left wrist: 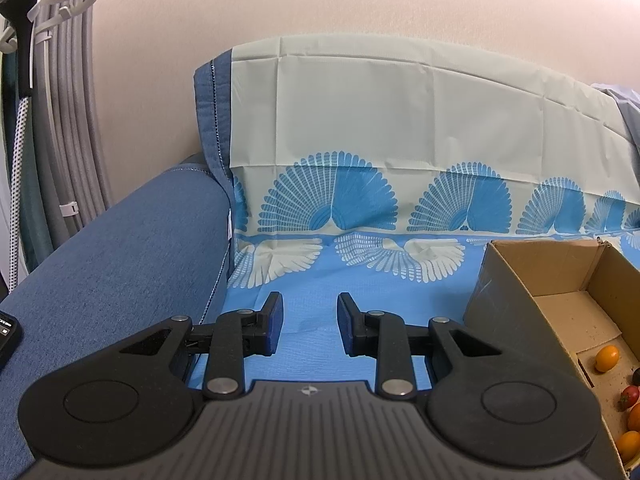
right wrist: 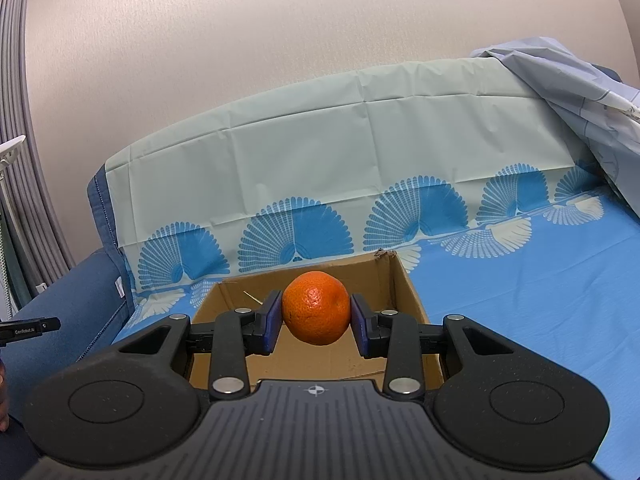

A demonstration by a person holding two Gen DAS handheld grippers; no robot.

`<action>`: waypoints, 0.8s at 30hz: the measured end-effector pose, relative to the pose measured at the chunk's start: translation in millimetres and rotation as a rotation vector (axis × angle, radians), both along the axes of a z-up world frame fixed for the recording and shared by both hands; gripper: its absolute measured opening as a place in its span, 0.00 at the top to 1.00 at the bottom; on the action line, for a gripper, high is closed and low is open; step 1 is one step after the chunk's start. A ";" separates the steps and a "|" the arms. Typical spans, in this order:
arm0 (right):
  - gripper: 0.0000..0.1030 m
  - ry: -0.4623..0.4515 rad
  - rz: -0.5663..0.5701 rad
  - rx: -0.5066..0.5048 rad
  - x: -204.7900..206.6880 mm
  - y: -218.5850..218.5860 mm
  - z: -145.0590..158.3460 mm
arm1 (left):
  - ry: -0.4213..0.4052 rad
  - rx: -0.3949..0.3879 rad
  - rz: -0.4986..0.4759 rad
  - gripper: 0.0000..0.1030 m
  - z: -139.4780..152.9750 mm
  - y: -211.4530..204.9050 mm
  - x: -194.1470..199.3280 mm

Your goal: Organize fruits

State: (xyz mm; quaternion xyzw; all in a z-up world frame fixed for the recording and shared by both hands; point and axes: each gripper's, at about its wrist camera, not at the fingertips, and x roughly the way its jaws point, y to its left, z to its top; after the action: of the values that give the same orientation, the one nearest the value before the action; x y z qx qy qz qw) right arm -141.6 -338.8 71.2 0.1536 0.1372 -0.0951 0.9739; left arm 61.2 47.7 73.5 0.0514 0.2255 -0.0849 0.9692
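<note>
right tool (right wrist: 316, 314): pinching an orange (right wrist: 316, 307) above the cardboard box (right wrist: 404, 280)
left tool (left wrist: 311, 322): spread, empty, over the blue cloth (left wrist: 360, 292)
box: small fruits (left wrist: 607, 358) inside

Only a few marks can be read. In the right wrist view, a black bar (right wrist: 30, 329) at the left edge carries small white letters that look like "GenRobot.AI". In the left wrist view, a white clip (left wrist: 69, 210) around the grey hoses shows the number "1". The phone screen (left wrist: 6, 326) at the left edge has white text, too small to read.
</note>
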 end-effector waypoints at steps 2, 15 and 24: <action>0.64 0.001 0.000 0.000 -0.2 0.4 0.2 | 0.000 0.001 -0.002 0.68 0.4 -0.4 0.0; 0.64 -0.007 -0.010 0.003 -4.0 -3.9 -1.2 | 0.416 -0.276 0.154 0.68 -25.6 63.3 65.4; 0.64 -0.035 -0.022 0.046 -11.3 -12.4 -1.7 | 0.704 -0.341 0.289 0.60 -62.5 83.6 103.6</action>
State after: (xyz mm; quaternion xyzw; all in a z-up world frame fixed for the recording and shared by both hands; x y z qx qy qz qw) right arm -152.9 -351.2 69.4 0.1788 0.1208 -0.1001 0.9713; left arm 164.8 131.3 11.0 -0.1741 0.5305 0.0034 0.8296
